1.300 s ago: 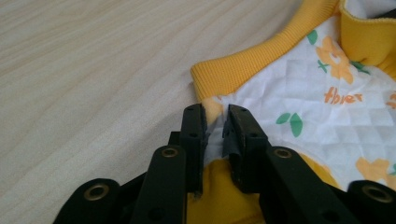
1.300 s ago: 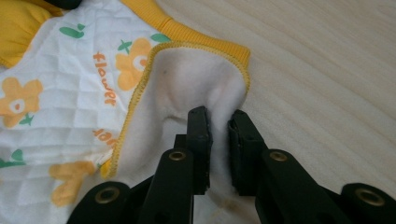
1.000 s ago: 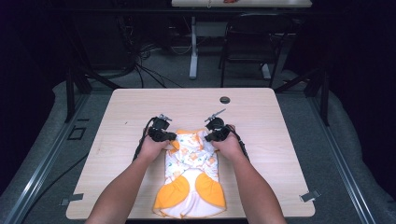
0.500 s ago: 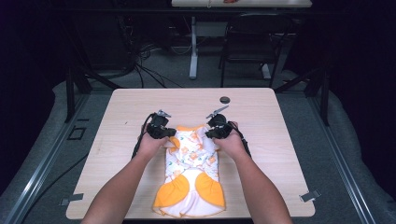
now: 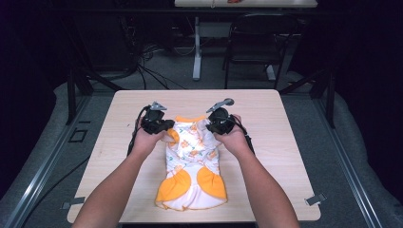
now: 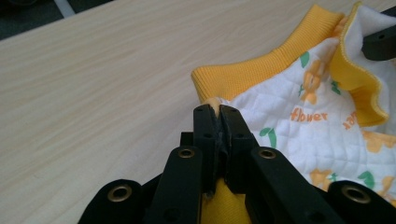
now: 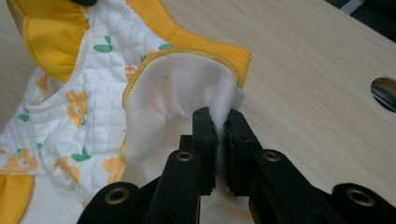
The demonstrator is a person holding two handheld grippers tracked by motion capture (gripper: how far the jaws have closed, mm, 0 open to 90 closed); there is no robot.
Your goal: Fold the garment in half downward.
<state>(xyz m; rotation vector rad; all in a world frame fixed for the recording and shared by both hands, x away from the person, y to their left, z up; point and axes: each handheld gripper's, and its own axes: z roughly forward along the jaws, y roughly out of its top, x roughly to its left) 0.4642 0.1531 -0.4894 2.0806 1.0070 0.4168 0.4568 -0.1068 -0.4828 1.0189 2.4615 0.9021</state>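
L tool (image 6: 219,114) pinching garment (image 5: 192,166) yellow edge, R tool (image 7: 220,119) clamped on white lining, high view: orange patches

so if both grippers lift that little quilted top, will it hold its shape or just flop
Probably flop: the quilted top already folds and ripples where the left gripper and right gripper pinch it. It looks light, and its soft fleecy lining should grip rather than slip.

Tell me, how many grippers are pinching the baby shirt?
2. The left gripper pinches the shirt at its far left corner; the right gripper pinches its far right corner.
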